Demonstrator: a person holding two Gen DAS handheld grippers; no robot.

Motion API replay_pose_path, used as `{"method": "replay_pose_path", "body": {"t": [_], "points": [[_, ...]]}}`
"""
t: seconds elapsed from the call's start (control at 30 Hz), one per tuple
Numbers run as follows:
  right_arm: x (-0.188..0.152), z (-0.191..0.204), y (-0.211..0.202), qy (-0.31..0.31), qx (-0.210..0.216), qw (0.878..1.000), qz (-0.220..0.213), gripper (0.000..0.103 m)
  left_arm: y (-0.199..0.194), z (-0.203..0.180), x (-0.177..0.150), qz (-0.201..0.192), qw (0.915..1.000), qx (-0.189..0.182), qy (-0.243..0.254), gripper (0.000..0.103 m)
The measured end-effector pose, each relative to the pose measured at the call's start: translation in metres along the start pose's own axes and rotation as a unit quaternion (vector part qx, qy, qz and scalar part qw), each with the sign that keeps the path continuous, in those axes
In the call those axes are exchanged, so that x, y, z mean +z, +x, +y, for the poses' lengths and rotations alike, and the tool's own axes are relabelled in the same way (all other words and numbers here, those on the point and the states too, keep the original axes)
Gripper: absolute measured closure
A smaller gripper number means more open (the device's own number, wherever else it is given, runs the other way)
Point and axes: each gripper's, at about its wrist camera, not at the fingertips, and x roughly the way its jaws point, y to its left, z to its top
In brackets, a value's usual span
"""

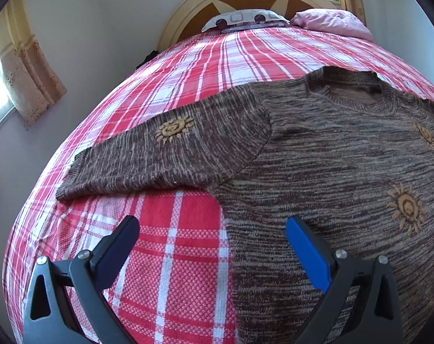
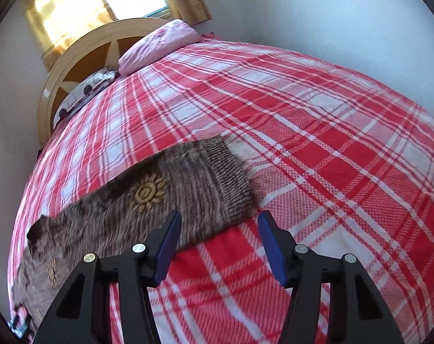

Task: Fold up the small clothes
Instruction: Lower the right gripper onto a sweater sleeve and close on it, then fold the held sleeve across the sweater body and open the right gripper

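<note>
Lying flat on a bed covered with a red-and-white plaid woven bedspread, a brown marled knit sweater with embroidered golden sun motifs is spread front up, its round ribbed neckline toward the headboard; no brand, label or readable writing shows on it or anywhere else in either view. In the left wrist view one sleeve stretches out to the left across the plaid, a sun motif on it, its ribbed cuff at the far left. The left gripper, black with blue pads, hovers over the sweater's left side edge with its jaws spread wide: one finger stands over bare bedspread, the other over the knit body, and nothing is clamped between them. In the right wrist view the other sleeve lies slanting across the bedspread, its ribbed cuff toward the right. The right gripper sits just in front of that cuff's near corner, its jaws parted to about a middling gap; the cuff's lower edge lies close ahead of the gap, but the blue pads press on nothing. That view is slightly blurred along the knit. At the head of the bed stand an arched cream wooden headboard, a white patterned pillow and a pink pillow, with yellow curtains at the window behind.
</note>
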Motion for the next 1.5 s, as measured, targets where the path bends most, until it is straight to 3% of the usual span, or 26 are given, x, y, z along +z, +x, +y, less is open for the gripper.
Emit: {"method": "replay_pose_path", "body": {"t": [0.2, 0.27, 0.3, 0.33, 0.57, 0.73, 0.93, 1.17, 1.23, 1.37, 1.4, 1.43, 1.5], "points": [[0.006, -0.011, 0.028, 0.036, 0.004, 0.999, 0.025, 0.055, 0.0, -0.001, -0.001, -0.005, 1.0, 0.002, 0.004, 0.0], [0.008, -0.01, 0.034, 0.027, -0.004, 0.999, 0.024, 0.067, 0.0, -0.001, -0.002, -0.004, 1.0, 0.001, 0.003, 0.0], [0.009, -0.009, 0.037, 0.02, -0.011, 0.999, 0.023, 0.081, 0.0, -0.001, -0.001, -0.004, 1.0, 0.001, 0.003, 0.0], [0.01, -0.009, 0.039, 0.016, -0.016, 0.999, 0.023, 0.087, 0.001, -0.001, -0.001, -0.004, 1.0, 0.001, 0.003, 0.0], [0.012, 0.018, 0.035, -0.065, -0.039, 0.997, 0.008, 0.093, 0.004, 0.0, 0.0, 0.004, 1.0, -0.009, 0.0, 0.0], [0.01, 0.066, 0.013, -0.136, -0.025, 0.99, -0.029, 0.093, 0.007, 0.005, 0.0, 0.009, 0.9996, -0.024, -0.011, 0.0], [-0.011, 0.146, -0.014, -0.23, 0.017, 0.971, -0.065, 0.093, 0.007, 0.004, 0.0, 0.008, 0.9997, -0.023, -0.011, 0.0], [-0.077, 0.257, -0.023, -0.368, 0.077, 0.925, -0.064, 0.093, 0.008, 0.004, -0.001, 0.008, 0.9996, -0.024, -0.012, 0.0], [-0.106, 0.284, -0.019, -0.401, 0.101, 0.909, -0.047, 0.093, 0.008, 0.005, -0.001, 0.008, 0.9995, -0.026, -0.014, 0.0], [-0.148, 0.306, -0.006, -0.435, 0.161, 0.886, 0.03, 0.089, 0.008, 0.005, -0.001, 0.009, 0.9995, -0.026, -0.014, 0.0], [-0.158, 0.306, -0.002, -0.443, 0.169, 0.879, 0.054, 0.082, 0.009, 0.005, -0.001, 0.01, 0.9995, -0.027, -0.014, 0.0], [-0.163, 0.304, -0.002, -0.446, 0.172, 0.876, 0.063, 0.068, 0.009, 0.006, -0.001, 0.011, 0.9994, -0.029, -0.015, 0.0], [-0.167, 0.287, -0.01, -0.435, 0.183, 0.879, 0.064, 0.049, 0.01, 0.007, 0.0, 0.016, 0.9991, -0.036, -0.018, 0.0]]}}
